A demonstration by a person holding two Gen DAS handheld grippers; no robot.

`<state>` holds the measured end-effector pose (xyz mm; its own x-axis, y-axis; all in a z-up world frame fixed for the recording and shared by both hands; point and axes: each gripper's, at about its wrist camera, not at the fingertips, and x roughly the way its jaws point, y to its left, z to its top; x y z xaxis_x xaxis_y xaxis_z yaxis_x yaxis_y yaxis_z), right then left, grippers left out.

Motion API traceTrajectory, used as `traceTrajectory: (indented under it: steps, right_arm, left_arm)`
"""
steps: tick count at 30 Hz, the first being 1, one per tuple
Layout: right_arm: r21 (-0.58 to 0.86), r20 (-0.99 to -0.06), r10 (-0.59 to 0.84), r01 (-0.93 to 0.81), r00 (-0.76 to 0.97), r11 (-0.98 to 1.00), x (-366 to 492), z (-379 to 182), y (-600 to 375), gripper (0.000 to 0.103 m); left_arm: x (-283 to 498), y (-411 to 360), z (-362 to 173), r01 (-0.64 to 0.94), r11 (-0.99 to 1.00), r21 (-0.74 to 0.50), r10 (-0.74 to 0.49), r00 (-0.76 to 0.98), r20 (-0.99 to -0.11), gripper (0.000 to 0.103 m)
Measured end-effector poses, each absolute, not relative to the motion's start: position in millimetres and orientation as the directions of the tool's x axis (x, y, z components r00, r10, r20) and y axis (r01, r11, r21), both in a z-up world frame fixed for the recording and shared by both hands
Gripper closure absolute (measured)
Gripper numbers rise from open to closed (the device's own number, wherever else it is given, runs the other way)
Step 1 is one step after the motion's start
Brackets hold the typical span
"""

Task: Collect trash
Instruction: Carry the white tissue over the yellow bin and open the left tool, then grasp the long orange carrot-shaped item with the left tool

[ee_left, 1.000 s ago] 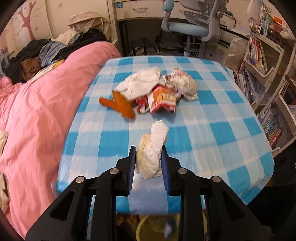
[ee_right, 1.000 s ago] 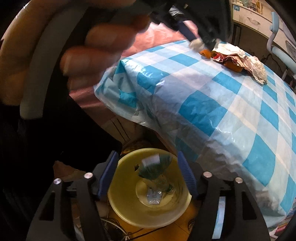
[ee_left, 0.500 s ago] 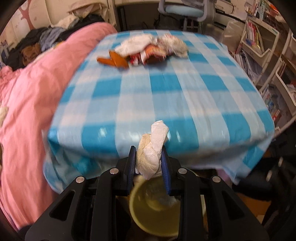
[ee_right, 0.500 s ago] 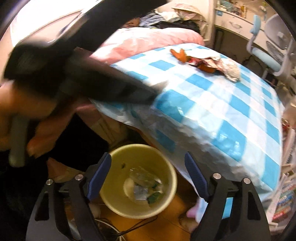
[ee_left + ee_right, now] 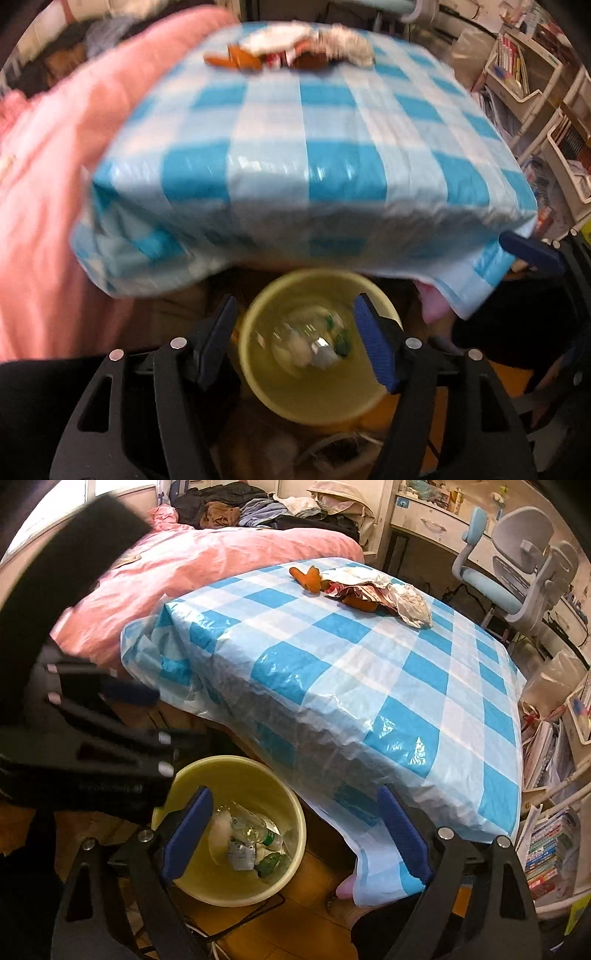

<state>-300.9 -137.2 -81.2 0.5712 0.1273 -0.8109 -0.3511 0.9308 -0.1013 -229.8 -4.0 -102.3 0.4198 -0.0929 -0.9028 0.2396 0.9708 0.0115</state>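
The left claw hangs over the yellow bin, which stands on the floor just under the near edge of the worktop. Its jaws have just been opening and now stand apart with nothing between them; a pale crumpled wad, possibly the tissue, lies blurred at the bottom of the bin among a bottle and wrappers. The right claw is likewise released and empty, spread wide above the bin's rim and the overhanging hem of the checked cloth. The remaining trash pile sits near the far edge of the worktop, with orange peel at its left end; the near half of the cloth is bare. A pink bed presses against the worktop's left side, shelves crowd its right, and a desk chair stands beyond.
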Motion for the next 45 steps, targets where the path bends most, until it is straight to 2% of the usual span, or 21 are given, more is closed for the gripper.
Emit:
traceTrajectory:
  steps: [5,8,14,30,37,45]
  right_arm:
    - [-0.111,-0.808,0.119,-0.347,0.577,0.931,-302,-82,-135,0.016]
    - [-0.117,-0.805,0.113,-0.343,0.582,0.932,-301,-82,-134,0.016]
    - [-0.122,-0.793,0.108,-0.331,0.6,0.936,-300,-79,-135,0.014]
    - [-0.115,-0.707,0.093,-0.243,0.701,0.963,-294,-58,-147,0.011]
    - [-0.078,-0.65,0.1,-0.197,0.753,0.977,-289,-43,-157,0.011]
    - [-0.08,-0.633,0.122,-0.221,0.764,0.972,-265,-32,-155,0.011]
  left_arm:
    - [-232,-9,-74,0.224,0.972,0.076,-0.067,0.566,-0.822,0.031]
    - [-229,-6,-65,0.203,0.977,0.068,-0.069,0.6,-0.797,0.03]
    - [-223,3,-59,0.163,0.986,0.023,-0.084,0.62,-0.78,0.029]
    - [-212,4,-55,0.129,0.992,-0.001,-0.085,0.65,-0.755,0.024]
    - [-188,3,-42,0.113,0.994,-0.008,-0.081,0.663,-0.744,0.024]
    - [-126,21,-9,0.063,0.998,0.011,-0.036,0.704,-0.709,0.024]
